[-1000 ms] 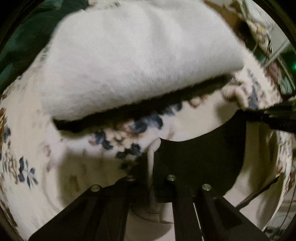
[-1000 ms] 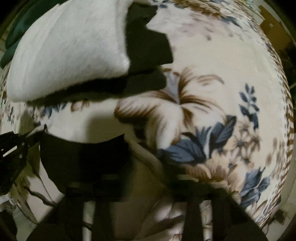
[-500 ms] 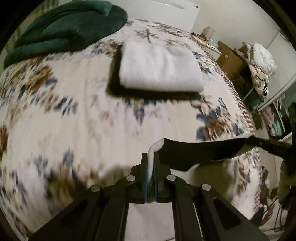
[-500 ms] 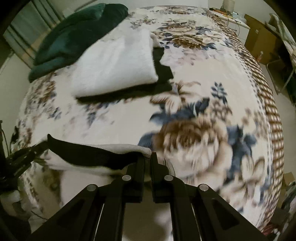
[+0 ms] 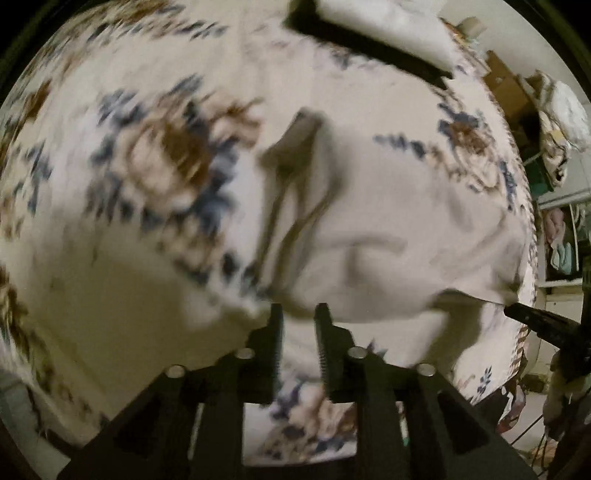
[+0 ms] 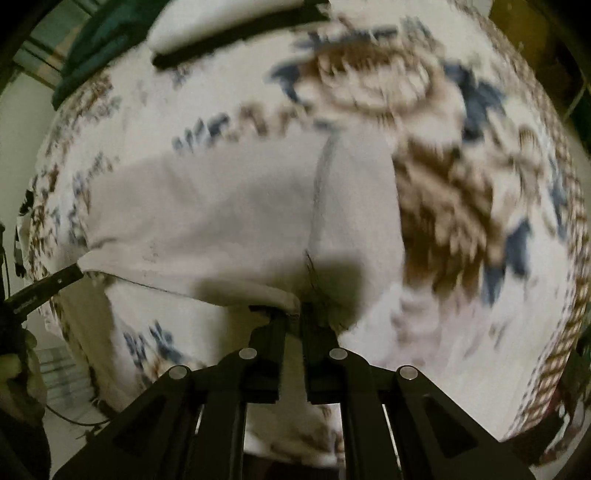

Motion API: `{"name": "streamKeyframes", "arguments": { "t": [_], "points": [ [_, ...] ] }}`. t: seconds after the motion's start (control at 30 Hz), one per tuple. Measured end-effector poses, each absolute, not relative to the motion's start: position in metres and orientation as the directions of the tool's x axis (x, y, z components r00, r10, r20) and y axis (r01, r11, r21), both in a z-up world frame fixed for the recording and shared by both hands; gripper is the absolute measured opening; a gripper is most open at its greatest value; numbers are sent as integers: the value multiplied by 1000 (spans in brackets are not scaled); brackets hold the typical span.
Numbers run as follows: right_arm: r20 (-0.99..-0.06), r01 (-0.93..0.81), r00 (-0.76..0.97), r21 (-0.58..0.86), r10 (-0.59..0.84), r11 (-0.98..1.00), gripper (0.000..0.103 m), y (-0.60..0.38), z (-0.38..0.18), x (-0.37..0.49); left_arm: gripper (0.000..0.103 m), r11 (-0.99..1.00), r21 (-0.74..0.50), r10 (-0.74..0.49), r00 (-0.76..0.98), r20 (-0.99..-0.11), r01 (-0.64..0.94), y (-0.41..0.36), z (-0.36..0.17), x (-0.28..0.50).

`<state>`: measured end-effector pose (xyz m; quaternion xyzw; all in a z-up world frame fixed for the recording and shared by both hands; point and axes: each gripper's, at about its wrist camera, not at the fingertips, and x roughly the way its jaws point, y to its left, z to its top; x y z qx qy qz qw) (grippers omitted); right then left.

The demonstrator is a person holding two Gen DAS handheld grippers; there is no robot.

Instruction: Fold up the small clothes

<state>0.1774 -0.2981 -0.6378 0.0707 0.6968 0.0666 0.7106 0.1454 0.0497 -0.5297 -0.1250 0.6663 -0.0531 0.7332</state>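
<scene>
**White garment laid flat on floral bedspread, near-edge corners at both grippers**

Small white garment (image 5: 399,236) spread out on floral bedspread (image 5: 147,155), wrinkled toward its left side, one vertical seam visible in right wrist view. Near edge runs between the two tools, apparently pulled taut across the mattress edge to flatten the cloth before a first fold

Left gripper (image 5: 298,314): jaws parted, clear gap between the fingers (image 5: 275,332), garment corner lying just beyond the tips; nothing pinched, so judged released. Right gripper (image 6: 295,314): jaws nearly together, hem of the garment (image 6: 236,206) meeting the left finger tip; motion blur and shadow hide the contact, so cannot tell whether cloth is clamped or just let go

Each tool visible at the opposite corner in the other's view, consistent with a two-corner spread

Surface: soft bed, cream cover with brown and blue flowers, braided border at right edge. Folded white towel (image 6: 221,22) on a dark item at far side; dark green blanket (image 6: 99,40) beyond. Room: cluttered shelves and a cardboard box (image 5: 506,85) to the right, dim lighting, heavy blur in both views
</scene>
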Motion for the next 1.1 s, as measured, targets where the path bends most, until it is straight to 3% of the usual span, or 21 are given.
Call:
{"name": "streamKeyframes", "arguments": {
  "t": [0.03, 0.13, 0.23, 0.33, 0.37, 0.53, 0.57, 0.6, 0.63, 0.7, 0.73, 0.77, 0.8, 0.9, 1.0, 1.1],
  "points": [
    [-981, 11, 1, 193, 193, 981, 22, -302, -640, 174, 19, 958, -260, -249, 99, -963, -118, 57, -529, 141],
    [-969, 56, -46, 241, 244, 969, 46, -325, -640, 164, 19, 936, -291, -276, 101, -956, -196, 73, -526, 144],
    [-951, 129, -20, 303, 308, 944, 47, -350, -628, 161, 23, 901, -350, -316, 165, -934, -258, 84, -519, 167],
    [-923, 245, 73, 384, 377, 890, 53, -380, -617, 171, 60, 860, -426, -369, 235, -899, -282, 80, -517, 199],
    [-908, 286, 109, 419, 405, 862, 54, -389, -616, 178, 62, 849, -448, -383, 258, -887, -279, 77, -519, 210],
    [-856, 405, 208, 516, 474, 755, 54, -409, -632, 216, 57, 867, -445, -391, 248, -886, -224, 47, -544, 254],
    [-847, 420, 213, 529, 486, 737, 54, -409, -638, 224, 30, 881, -431, -379, 251, -891, -197, 42, -547, 260],
    [-840, 444, 217, 539, 498, 716, 54, -411, -646, 230, 16, 898, -400, -353, 244, -903, -183, 39, -549, 263],
    [-830, 467, 220, 551, 513, 691, 54, -412, -654, 234, 14, 907, -384, -340, 237, -910, -174, 40, -550, 263],
    [-820, 495, 228, 562, 526, 662, 48, -410, -663, 239, 12, 899, -401, -352, 255, -901, -175, 48, -549, 266],
    [-807, 500, 247, 580, 536, 643, 39, -408, -664, 240, 12, 895, -409, -358, 259, -897, -179, 53, -549, 268],
    [-801, 499, 251, 588, 543, 637, 13, -406, -664, 242, 11, 889, -418, -367, 256, -894, -185, 58, -550, 270],
    [-794, 499, 269, 599, 545, 626, 9, -404, -663, 240, 11, 889, -418, -366, 256, -895, -189, 60, -551, 272],
    [-812, 495, 279, 579, 512, 648, 8, -400, -659, 240, 11, 894, -409, -361, 247, -899, -183, 62, -560, 283],
    [-912, 526, 148, 401, 383, 750, 8, -400, -677, 238, 12, 881, -436, -402, 194, -895, -185, 62, -584, 297],
    [-920, 500, 72, 368, 386, 784, 12, -389, -686, 242, 21, 847, -485, -456, 173, -873, -215, 69, -581, 299]
  ]
}}
